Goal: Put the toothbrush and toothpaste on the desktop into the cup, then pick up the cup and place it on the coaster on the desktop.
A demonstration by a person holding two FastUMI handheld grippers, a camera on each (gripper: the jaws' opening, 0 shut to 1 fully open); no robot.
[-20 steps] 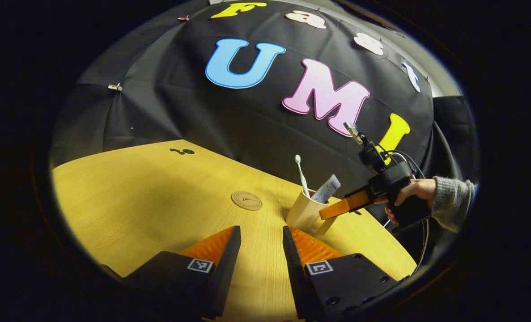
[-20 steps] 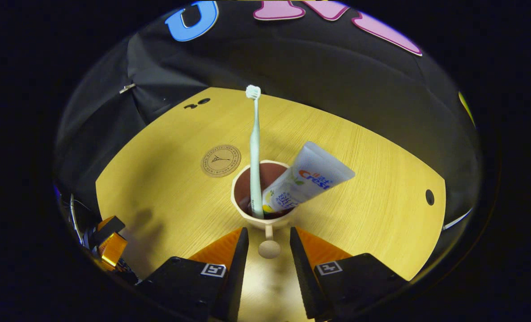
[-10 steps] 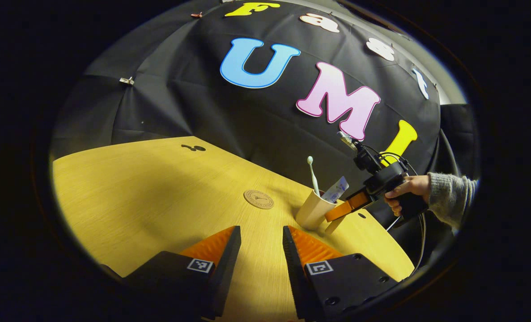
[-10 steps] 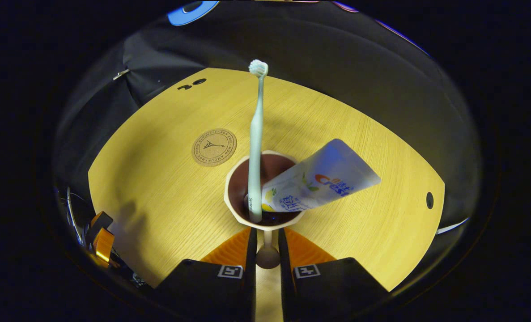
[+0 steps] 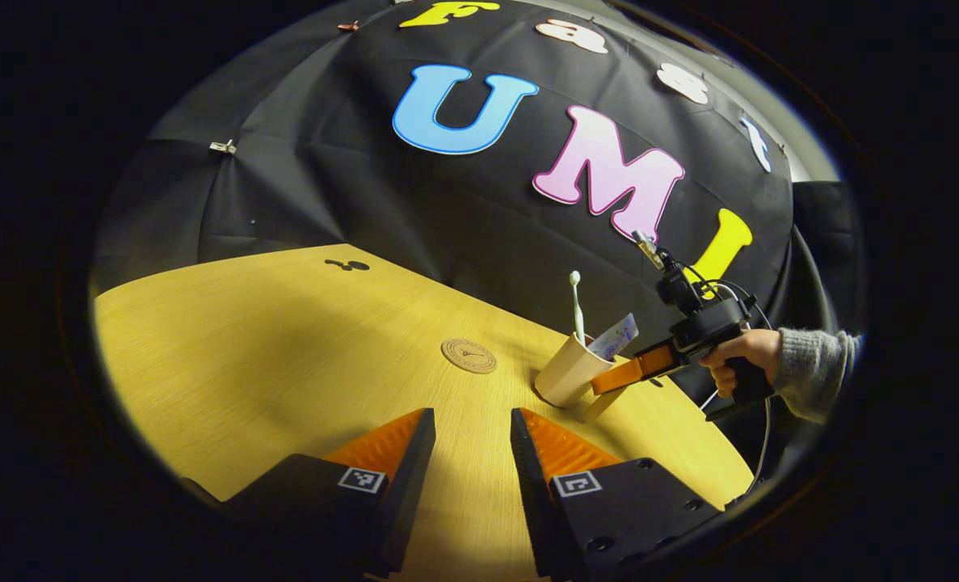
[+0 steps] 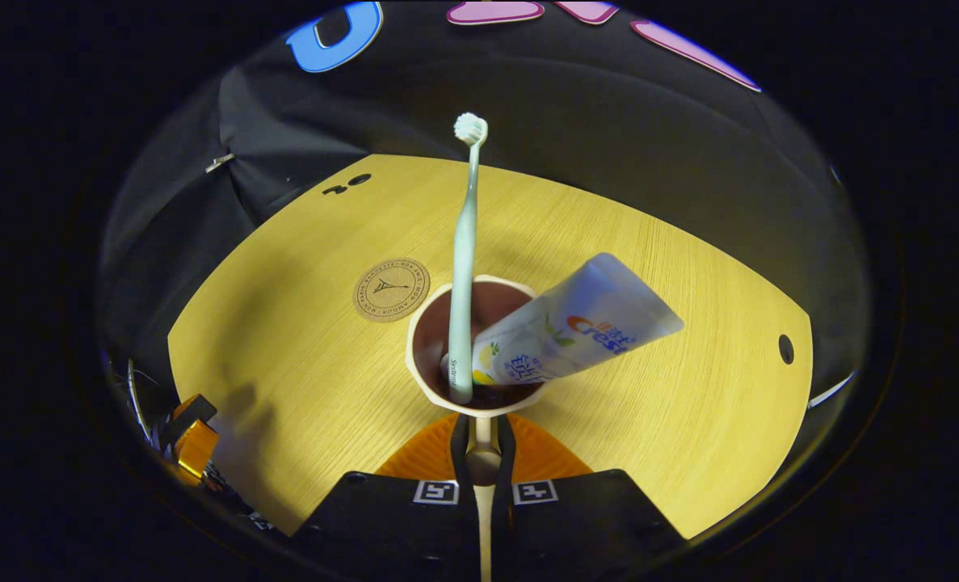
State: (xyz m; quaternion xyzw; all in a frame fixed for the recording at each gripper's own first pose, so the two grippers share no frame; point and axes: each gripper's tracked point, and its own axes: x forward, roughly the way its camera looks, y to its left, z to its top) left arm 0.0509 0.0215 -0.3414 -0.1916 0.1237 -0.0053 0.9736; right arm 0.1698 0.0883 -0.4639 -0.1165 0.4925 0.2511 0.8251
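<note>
Warm light falls brightly on the wooden table (image 5: 285, 339), fading to dim at its far corner. The cup (image 6: 479, 356) casts a soft shadow toward the coaster (image 6: 391, 288) in the right gripper view. Both views stay sharp, but the table's edges bow strongly from fisheye distortion.

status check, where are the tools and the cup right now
Right tool shut on cup handle. Left tool open, holding nothing. Toothbrush and toothpaste in cup; coaster bare, path looks clear.

the right tool (image 6: 483, 453) covers the cup's handle (image 6: 483, 427), and the toothpaste's (image 6: 564, 335) lower end seems sunk in the cup (image 6: 422, 380).
</note>
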